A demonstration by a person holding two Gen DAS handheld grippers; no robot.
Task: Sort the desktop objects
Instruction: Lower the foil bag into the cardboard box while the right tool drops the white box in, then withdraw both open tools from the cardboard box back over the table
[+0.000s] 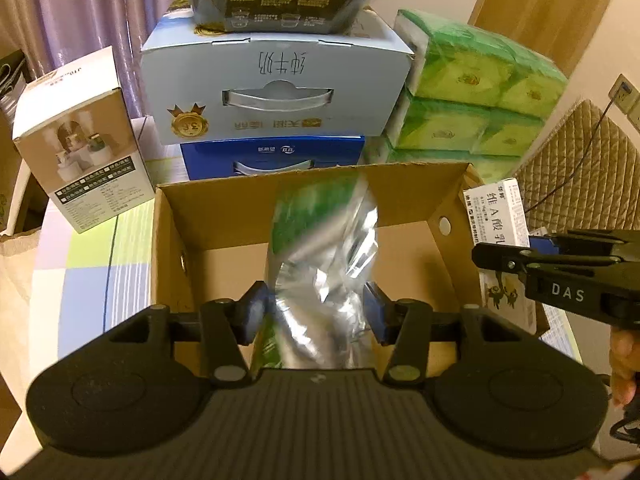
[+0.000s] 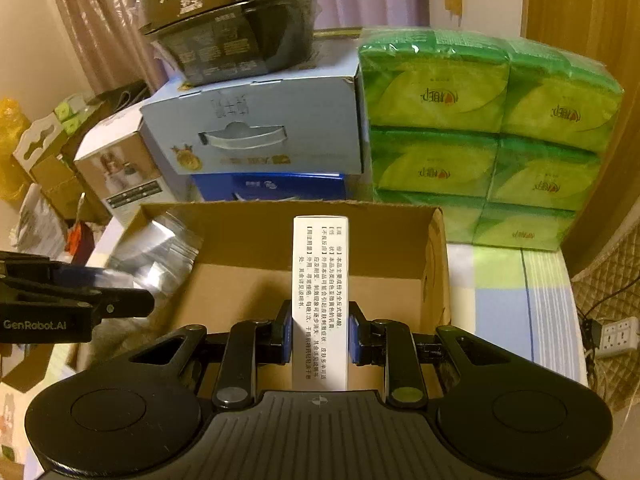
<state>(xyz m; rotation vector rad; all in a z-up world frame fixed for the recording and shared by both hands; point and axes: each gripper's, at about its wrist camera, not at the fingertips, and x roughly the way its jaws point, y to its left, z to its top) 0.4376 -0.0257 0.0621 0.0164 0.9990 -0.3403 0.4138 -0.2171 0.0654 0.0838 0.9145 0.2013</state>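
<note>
A cluttered counter (image 2: 520, 280) carried stacked milk cartons (image 1: 276, 92) and green tissue packs (image 2: 492, 136) beyond both tools. Directly ahead sat the open cardboard box (image 2: 240, 292). The left tool (image 1: 316, 312) gripped a foil pouch (image 1: 324, 264) above it; the right tool (image 2: 318, 336) clamped a white carton (image 2: 320, 288). Judged step: depositing; next, lower and release inside.

Both cameras ride on the handheld tools, looking forward and down into the open cardboard box (image 1: 448, 196) (image 2: 434, 264) from close above. The left view sits left, the right beside it; both share the stacked cartons (image 1: 276, 92) (image 2: 256, 128) and green tissue packs (image 1: 476, 108) (image 2: 492, 136) behind.
</note>
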